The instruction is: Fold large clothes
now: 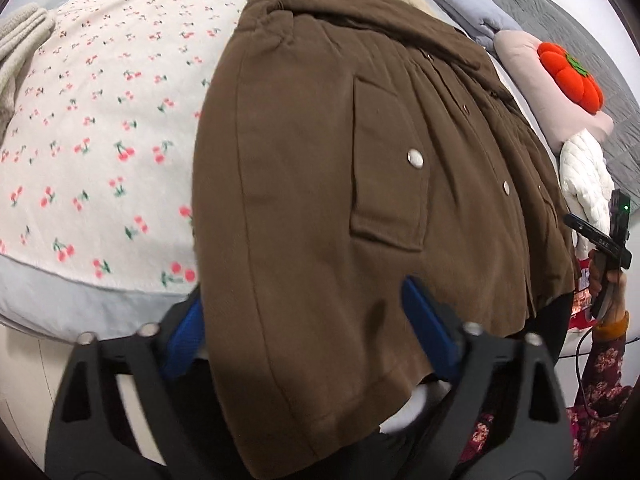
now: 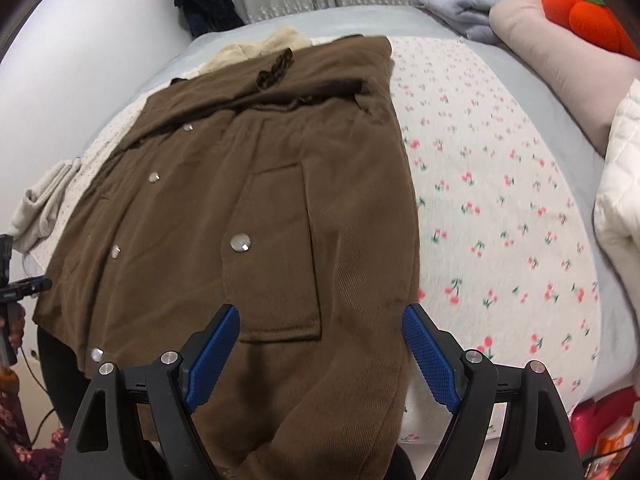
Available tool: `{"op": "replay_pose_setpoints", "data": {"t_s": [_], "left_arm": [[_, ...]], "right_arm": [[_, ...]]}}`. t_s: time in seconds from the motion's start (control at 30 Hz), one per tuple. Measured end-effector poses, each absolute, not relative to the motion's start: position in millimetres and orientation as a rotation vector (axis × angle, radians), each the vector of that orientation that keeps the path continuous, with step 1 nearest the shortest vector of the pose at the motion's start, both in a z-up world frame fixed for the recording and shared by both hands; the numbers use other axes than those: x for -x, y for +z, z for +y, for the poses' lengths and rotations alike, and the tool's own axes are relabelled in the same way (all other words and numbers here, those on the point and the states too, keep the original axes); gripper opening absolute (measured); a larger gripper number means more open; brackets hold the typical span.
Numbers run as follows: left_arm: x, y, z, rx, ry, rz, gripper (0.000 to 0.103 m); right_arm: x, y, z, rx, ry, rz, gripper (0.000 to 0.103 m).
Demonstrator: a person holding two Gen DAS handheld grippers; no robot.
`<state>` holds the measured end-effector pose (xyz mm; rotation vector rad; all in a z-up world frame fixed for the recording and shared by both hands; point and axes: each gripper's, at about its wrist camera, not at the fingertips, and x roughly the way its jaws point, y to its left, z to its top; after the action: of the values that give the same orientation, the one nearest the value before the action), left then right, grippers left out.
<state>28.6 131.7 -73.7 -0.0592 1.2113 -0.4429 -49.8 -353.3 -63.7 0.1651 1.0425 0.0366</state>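
Note:
A brown coat point(image 1: 320, 160) with metal snaps and a patch pocket lies spread front-up on the cherry-print blanket point(image 1: 100, 140). Its hem hangs over the near edge of the bed. My left gripper point(image 1: 308, 324) stands open at the hem's left corner; the coat covers part of one blue pad, and the other pad rests over the cloth. In the right wrist view the same coat point(image 2: 248, 200) fills the middle. My right gripper point(image 2: 322, 352) is open over the hem's right corner, with one pad above the cloth and the other at the coat's edge. Neither pair of pads presses the fabric.
A pink pillow point(image 1: 520, 60) with a red pumpkin cushion point(image 1: 568, 76), a white quilted garment point(image 1: 584, 176) and a blue-grey blanket point(image 2: 452, 4) line one side of the bed. Beige knitwear point(image 1: 20, 40) lies on the other side. A hand point(image 1: 604, 280) in a floral sleeve shows at the edge.

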Motion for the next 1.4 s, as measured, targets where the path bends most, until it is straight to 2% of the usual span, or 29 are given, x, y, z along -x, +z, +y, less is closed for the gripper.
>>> {"op": "replay_pose_setpoints", "data": {"t_s": [0.03, 0.1, 0.13, 0.17, 0.2, 0.27, 0.47, 0.6, 0.73, 0.8, 0.83, 0.93, 0.97, 1.0, 1.07, 1.27, 1.33, 1.4], "left_arm": [[-26.0, -74.9, 131.1, 0.043, -0.43, 1.209, 0.074], [-20.6, -75.2, 130.8, 0.001, -0.392, 1.198, 0.047], [-18.6, -74.0, 131.6, -0.005, -0.386, 1.189, 0.039], [-18.4, -71.4, 134.0, 0.003, -0.388, 1.176, 0.02], [-17.1, -68.9, 137.5, 0.017, -0.389, 1.164, 0.011], [-14.5, -61.8, 144.6, 0.063, -0.389, 1.145, 0.008], [-5.4, -39.5, 170.8, 0.113, -0.331, 1.069, 0.007], [-12.1, -79.1, 181.6, 0.092, -0.293, 1.158, 0.008], [-11.2, -84.0, 196.1, 0.195, -0.326, 1.153, 0.009], [-8.6, -82.3, 197.2, 0.167, -0.34, 1.145, 0.019], [-7.8, -80.8, 199.0, 0.162, -0.349, 1.145, 0.021], [-7.7, -74.2, 212.0, 0.205, -0.369, 1.158, 0.045], [-7.9, -73.4, 218.2, 0.243, -0.388, 1.168, 0.059], [-7.6, -73.7, 221.5, 0.278, -0.409, 1.173, 0.062], [-8.3, -77.3, 224.2, 0.374, -0.465, 1.203, 0.062], [-13.0, -95.5, 212.6, 0.467, -0.575, 1.302, 0.062], [-11.7, -94.4, 203.4, 0.435, -0.592, 1.291, 0.058], [-10.7, -91.7, 195.4, 0.426, -0.616, 1.293, 0.043]], "right_arm": [[49.4, -67.2, -352.0, -0.158, 0.032, 1.052, 0.076], [49.0, -75.2, -347.7, -0.123, 0.03, 1.071, 0.043], [50.3, -75.8, -346.1, -0.091, 0.016, 1.064, 0.032], [51.2, -75.6, -345.9, -0.062, -0.006, 1.065, 0.01], [52.7, -74.7, -347.5, -0.051, -0.025, 1.068, 0.01], [58.2, -66.8, -351.9, -0.057, -0.042, 1.04, 0.008], [74.2, -47.6, -378.9, -0.107, -0.142, 1.006, 0.006], [67.5, -73.6, -394.5, -0.139, -0.162, 1.085, 0.006], [66.7, -81.5, -403.3, -0.181, -0.141, 1.093, 0.007], [69.2, -78.3, -406.6, -0.197, -0.12, 1.088, 0.011], [72.3, -75.5, -408.4, -0.21, -0.107, 1.083, 0.012], [87.2, -68.9, -422.3, -0.323, -0.075, 1.079, 0.029], [90.7, -68.5, -427.5, -0.363, -0.058, 1.08, 0.04], [96.6, -67.9, -433.6, -0.423, -0.033, 1.077, 0.055], [104.4, -68.9, -439.9, -0.52, 0.022, 1.076, 0.066], [103.5, -88.0, -447.8, -0.767, 0.158, 1.095, 0.066], [100.0, -94.3, -443.1, -0.773, 0.19, 1.111, 0.066], [98.0, -95.7, -434.1, -0.745, 0.22, 1.124, 0.051]]}}
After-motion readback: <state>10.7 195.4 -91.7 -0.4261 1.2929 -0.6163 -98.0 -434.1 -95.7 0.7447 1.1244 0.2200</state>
